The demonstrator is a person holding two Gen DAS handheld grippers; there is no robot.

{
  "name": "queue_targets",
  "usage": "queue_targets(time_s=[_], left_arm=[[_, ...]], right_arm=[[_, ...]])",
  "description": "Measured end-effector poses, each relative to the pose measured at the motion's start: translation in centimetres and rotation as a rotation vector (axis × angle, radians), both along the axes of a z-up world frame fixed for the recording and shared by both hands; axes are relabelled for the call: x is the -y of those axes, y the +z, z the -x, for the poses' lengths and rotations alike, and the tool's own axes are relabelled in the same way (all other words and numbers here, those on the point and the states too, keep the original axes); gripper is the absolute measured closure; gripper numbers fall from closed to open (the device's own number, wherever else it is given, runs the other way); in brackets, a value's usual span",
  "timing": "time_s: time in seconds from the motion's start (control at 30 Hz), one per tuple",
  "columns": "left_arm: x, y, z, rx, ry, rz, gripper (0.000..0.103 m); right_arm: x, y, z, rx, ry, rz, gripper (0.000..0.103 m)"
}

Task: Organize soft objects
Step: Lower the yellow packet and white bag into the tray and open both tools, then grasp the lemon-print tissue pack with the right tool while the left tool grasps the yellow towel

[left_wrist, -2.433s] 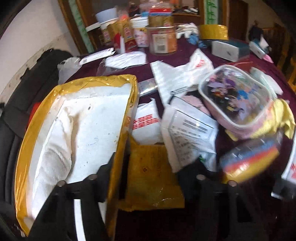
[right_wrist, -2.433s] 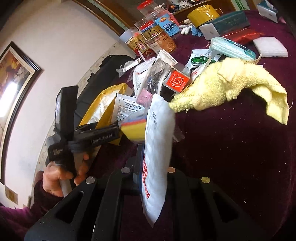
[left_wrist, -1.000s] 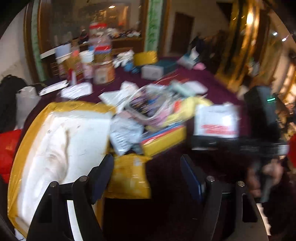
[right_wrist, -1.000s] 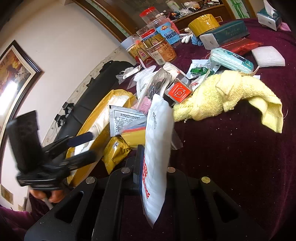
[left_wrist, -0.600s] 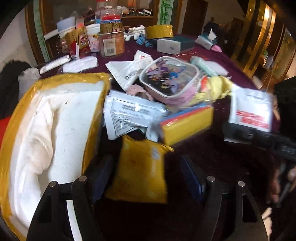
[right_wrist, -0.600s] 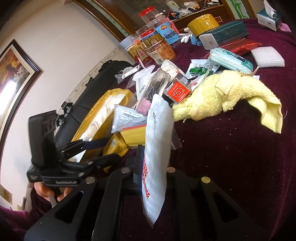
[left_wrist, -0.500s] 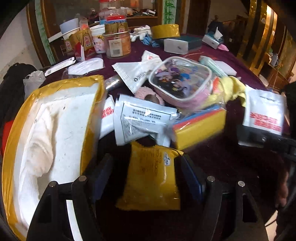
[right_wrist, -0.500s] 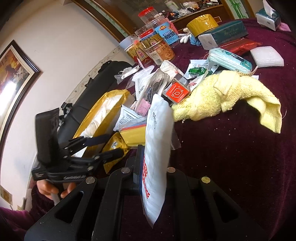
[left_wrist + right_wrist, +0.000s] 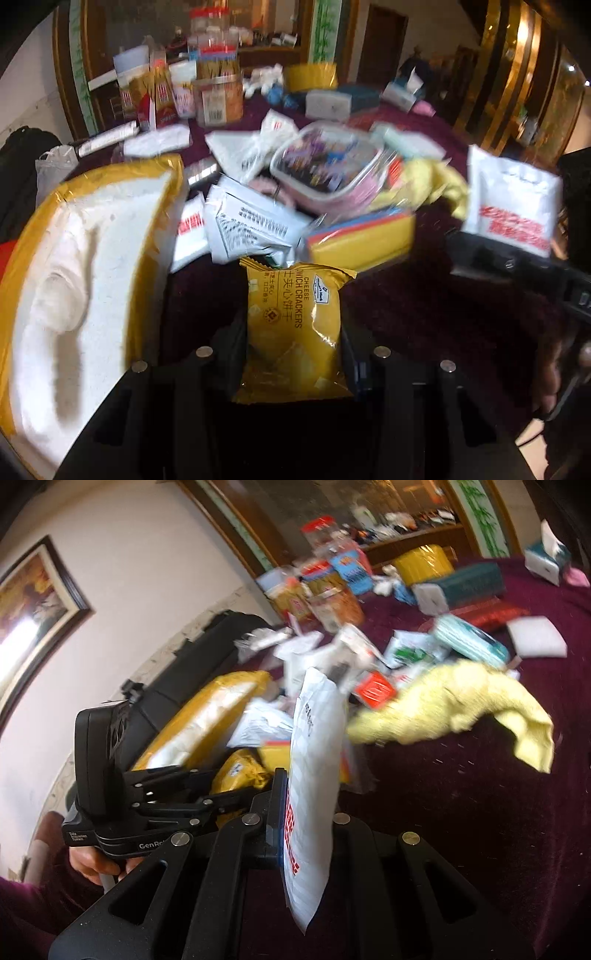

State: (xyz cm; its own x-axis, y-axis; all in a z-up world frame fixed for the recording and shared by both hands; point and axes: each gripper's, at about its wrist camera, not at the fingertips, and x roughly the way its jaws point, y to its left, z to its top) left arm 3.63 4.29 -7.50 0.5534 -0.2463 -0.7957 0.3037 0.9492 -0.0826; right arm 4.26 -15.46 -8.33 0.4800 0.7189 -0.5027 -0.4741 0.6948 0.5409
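Left wrist view: my left gripper (image 9: 293,332) has just been closing its jaws onto the cracker packet (image 9: 293,325), near edge of the table (image 9: 424,314); it's secured. My right gripper (image 9: 306,812) pinches the white pouch (image 9: 314,775), ready for sorting

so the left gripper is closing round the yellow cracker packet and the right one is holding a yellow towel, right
Not quite. The right gripper is shut on a white pouch with red print, as the right wrist view shows; the yellow towel lies on the table. The left gripper has indeed been closing round the yellow cracker packet.
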Motion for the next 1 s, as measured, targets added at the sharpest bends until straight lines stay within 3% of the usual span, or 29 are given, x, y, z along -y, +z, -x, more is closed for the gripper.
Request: queue_targets(time_s=[0.07,0.2,0.3,0.37,0.43,0.47,0.5,0.57,0.67,0.77,0.9,1.0], left_arm=[[-1.4,2.7,1.5,0.059,0.018,0.038,0.060],[-6.7,6.6,2.9,0.124,0.152,0.046,0.059],[-10.9,7.5,2.5,0.115,0.257,0.035,0.059],[-13.6,6.6,1.5,0.046,0.308,0.040,0.055],[-15.2,5.1,0.4,-0.032,0.351,0.053,0.051],[-16.0,4.5,0.1,-0.057,0.383,0.051,0.051],[-16.6,4.2,0.2,-0.058,0.416,0.038,0.051],[-17.6,4.5,1.3,-0.001,0.485,0.011,0.050],[-17.8,6.1,3.1,0.087,0.498,0.049,0.044],[-15.5,7.4,4.1,0.154,0.410,0.104,0.034],[-9.7,7.0,3.2,0.129,0.229,0.155,0.031],[-6.1,5.8,2.2,0.082,0.151,0.141,0.031]], right_arm=[[-1.2,1.1,-0.2,-0.009,0.038,-0.048,0.095],[-8.4,4.5,-2.1,0.015,0.160,-0.004,0.095],[-14.4,5.9,-4.2,0.001,0.247,-0.006,0.095],[-19.1,6.0,-6.1,-0.025,0.276,0.028,0.094],[-22.9,5.2,-7.9,-0.101,0.301,0.064,0.079],[-24.6,4.6,-8.8,-0.135,0.302,0.110,0.058],[-26.1,4.2,-9.2,-0.141,0.287,0.169,0.046],[-27.4,3.6,-9.6,-0.145,0.284,0.250,0.046],[-24.5,4.8,-9.1,-0.114,0.250,0.160,0.046],[-16.8,6.6,-7.6,-0.047,0.132,0.052,0.046],[-6.1,6.9,-4.3,0.029,-0.123,0.146,0.046],[2.9,6.2,-2.0,0.005,-0.355,0.250,0.047]])
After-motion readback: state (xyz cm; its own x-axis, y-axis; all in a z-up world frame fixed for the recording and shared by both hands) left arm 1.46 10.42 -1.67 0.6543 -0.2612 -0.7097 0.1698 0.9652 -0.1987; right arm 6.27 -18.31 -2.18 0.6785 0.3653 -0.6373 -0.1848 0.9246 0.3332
